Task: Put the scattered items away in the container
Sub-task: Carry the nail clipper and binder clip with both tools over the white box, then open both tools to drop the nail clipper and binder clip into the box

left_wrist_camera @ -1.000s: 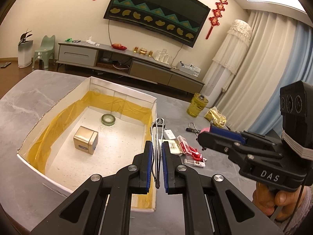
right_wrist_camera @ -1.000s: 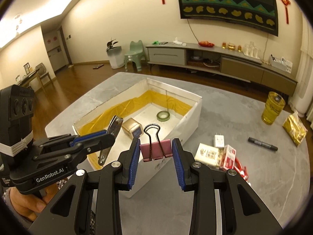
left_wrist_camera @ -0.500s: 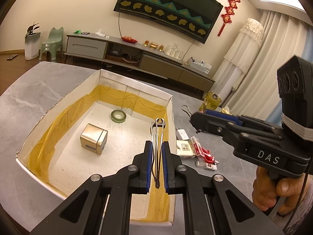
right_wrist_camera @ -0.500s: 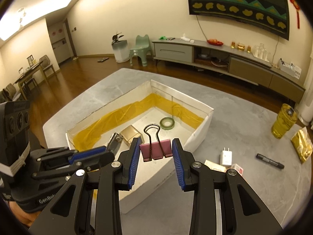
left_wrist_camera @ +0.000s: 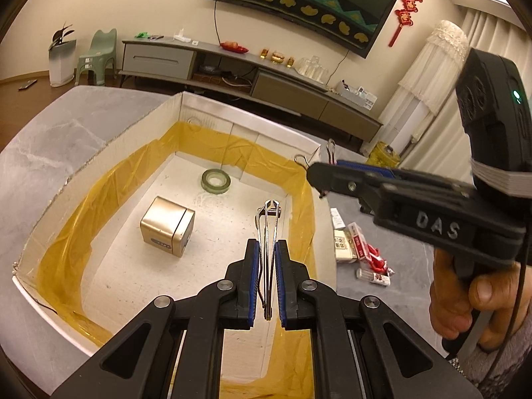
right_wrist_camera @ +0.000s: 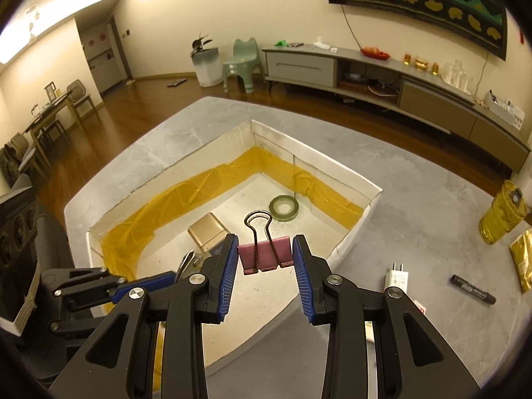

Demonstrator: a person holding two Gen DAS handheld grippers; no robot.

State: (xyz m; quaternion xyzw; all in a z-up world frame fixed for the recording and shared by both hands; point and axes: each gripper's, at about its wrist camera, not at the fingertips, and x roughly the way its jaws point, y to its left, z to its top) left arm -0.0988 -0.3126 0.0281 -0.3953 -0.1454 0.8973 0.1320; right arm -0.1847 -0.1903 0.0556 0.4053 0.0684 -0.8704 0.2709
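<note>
L wrist view: my left gripper (left_wrist_camera: 267,279) has its jaws nearly closed on a metal nail clipper (left_wrist_camera: 267,232), thin chrome, held edge-on w/ its tip pointing away, above the inside of the container (left_wrist_camera: 246,126). The container is a white open box w/ yellow film lining the lower walls, sitting on the grey marbled counter (left_wrist_camera: 50,139). In it: a green tape roll (left_wrist_camera: 216,181) near the far wall and a gold cube box (left_wrist_camera: 168,226) nearer the middle, well apart from each other. The right gripper (left_wrist_camera: 314,169) comes in from the right over the box's right rim, a hand (left_wrist_camera: 472,302) on its grip. Beyond that rim on the counter: red-and-white packets (left_wrist_camera: 357,244) and a small tube (left_wrist_camera: 372,274), close together.

R wrist view: my right gripper (right_wrist_camera: 266,262) has its jaws partly open, pinching a pink binder clip (right_wrist_camera: 265,254) by its sides, wire handles up, over the near part of the container (right_wrist_camera: 345,173). Tape roll (right_wrist_camera: 283,207) and gold cube box (right_wrist_camera: 206,234) lie on the floor below. The left gripper (right_wrist_camera: 149,282) shows lower left w/ the nail clipper (right_wrist_camera: 184,264) tip poking out. Out on the counter (right_wrist_camera: 415,206) right of the box: white charger plug (right_wrist_camera: 395,277), black marker (right_wrist_camera: 472,289), yellow bottle (right_wrist_camera: 503,216), gold pouch (right_wrist_camera: 523,262).
</note>
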